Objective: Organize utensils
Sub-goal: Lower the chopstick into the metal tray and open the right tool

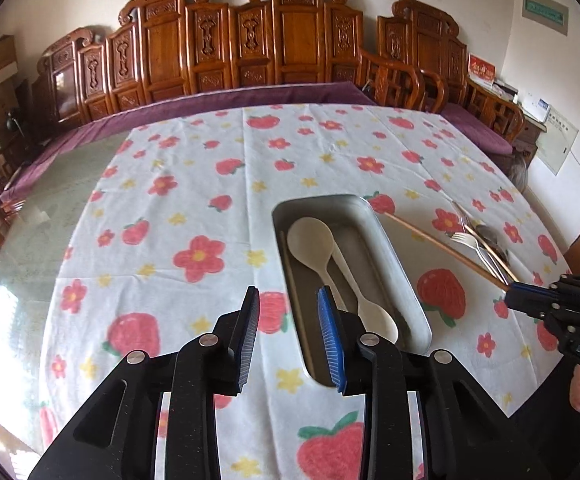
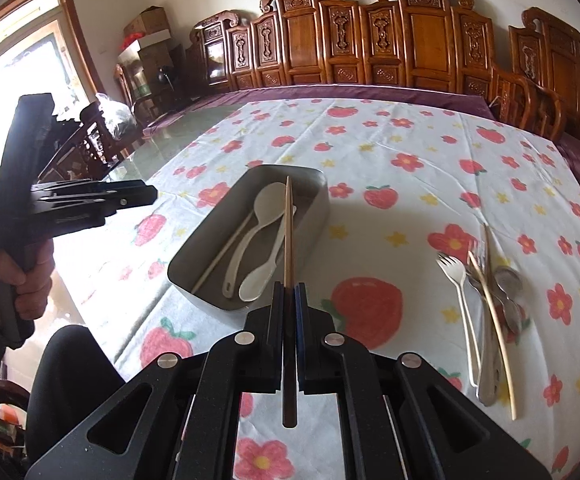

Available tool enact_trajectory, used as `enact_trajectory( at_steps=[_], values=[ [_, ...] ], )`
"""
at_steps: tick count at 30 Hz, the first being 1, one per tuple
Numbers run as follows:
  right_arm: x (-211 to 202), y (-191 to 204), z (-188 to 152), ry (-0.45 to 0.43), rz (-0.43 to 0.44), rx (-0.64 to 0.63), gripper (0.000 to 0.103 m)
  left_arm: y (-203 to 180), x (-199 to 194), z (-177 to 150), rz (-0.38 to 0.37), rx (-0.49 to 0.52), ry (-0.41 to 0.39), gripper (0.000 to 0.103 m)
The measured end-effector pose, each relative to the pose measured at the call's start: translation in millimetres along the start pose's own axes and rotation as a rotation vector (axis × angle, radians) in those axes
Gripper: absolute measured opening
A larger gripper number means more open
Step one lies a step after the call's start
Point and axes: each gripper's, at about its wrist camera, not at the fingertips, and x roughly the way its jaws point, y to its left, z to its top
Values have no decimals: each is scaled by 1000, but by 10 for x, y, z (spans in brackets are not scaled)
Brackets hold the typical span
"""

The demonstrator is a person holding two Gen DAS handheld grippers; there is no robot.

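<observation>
A metal tray lies on the flowered tablecloth and holds two white spoons and a pale chopstick. My left gripper hovers over the tray's near left rim, jaws open with nothing between them. My right gripper is shut on a brown chopstick, whose far end reaches out over the tray and the spoons. In the left wrist view the right gripper comes in from the right edge with that chopstick. The left gripper shows side-on at the left of the right wrist view.
A loose pile of utensils lies right of the tray: a white fork, metal spoons and forks, a pale chopstick. Carved wooden benches with purple cushions line the table's far side. Bare glass tabletop shows left of the cloth.
</observation>
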Motion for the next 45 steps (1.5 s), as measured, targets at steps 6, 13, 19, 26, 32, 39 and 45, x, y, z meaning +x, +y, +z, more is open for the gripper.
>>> enact_trajectory(
  at_steps=[6,13,19,26,32,39,45],
  values=[
    [247,189,125,29,-2,-16,6,141,-213,-57,4,-8,-41,29],
    [634,297,276,76,-1,0,6,196,-297,-129,-6,-17,-60,29],
    [971,418,343,118,-23,-8,6,227,-321,-151,-20,-27,-58,29],
    [1215,411,358,141,-5,36,6,205,-328,-143,-19,-22,-57,29],
    [1326,453,297,166,46,46,10,180,-301,-134,-14,-25,-45,29],
    [1271,390,274,161,84,43,18,57,-262,-111,-12,-10,-35,29],
    [1020,210,286,113,92,49,22,-84,-239,-87,-21,2,-34,29]
  ],
)
